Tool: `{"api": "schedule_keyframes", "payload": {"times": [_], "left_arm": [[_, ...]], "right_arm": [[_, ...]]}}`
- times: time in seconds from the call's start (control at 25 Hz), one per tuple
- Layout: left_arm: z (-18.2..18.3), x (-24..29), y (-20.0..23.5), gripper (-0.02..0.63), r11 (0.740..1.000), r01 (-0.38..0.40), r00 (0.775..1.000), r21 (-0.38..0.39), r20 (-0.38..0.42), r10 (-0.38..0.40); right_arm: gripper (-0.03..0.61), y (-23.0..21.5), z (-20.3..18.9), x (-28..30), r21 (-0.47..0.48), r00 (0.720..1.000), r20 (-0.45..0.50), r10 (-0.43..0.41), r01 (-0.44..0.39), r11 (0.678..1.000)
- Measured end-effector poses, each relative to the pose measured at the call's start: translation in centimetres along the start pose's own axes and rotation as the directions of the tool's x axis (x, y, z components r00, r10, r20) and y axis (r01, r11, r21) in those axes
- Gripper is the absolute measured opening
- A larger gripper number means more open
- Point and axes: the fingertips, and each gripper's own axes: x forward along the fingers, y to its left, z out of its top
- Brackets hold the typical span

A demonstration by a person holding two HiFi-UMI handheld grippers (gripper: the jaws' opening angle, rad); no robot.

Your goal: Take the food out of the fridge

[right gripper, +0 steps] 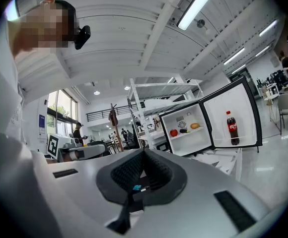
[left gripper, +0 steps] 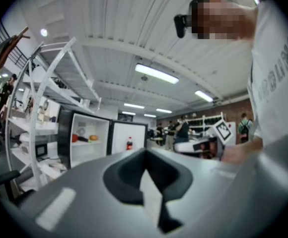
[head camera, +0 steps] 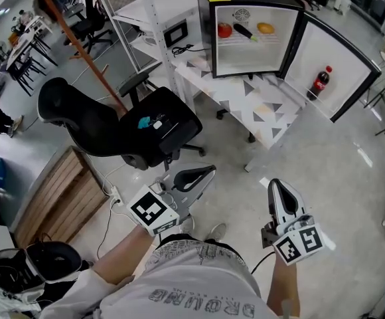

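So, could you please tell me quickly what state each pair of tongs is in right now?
Left grey tongs: closed, holding nothing.
Right grey tongs: closed, holding nothing.

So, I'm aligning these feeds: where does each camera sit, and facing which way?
Head view: on the person's head, steeply down; floor, open fridge, left gripper, right gripper, shirt.
Left gripper view: on that gripper, level along its shut jaws; shirt at right.
Right gripper view: likewise, shut jaws; shirt at left.
Shared: all see the fridge and cola bottle.
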Motion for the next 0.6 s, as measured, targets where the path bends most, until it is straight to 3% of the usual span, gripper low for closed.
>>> {"api": "schedule_keyframes", "payload": {"times": [0.6], "left_arm": [[-0.6, 1.9, -1.4, 0.006, 1.000, -0.029, 1.000, -0.004, -0.010, 0.029]], "right_arm": [[-0.009, -2.8, 0.3, -1.6, 0.004, 1.000, -0.003, 0.018, -0.018, 1.000]]}}
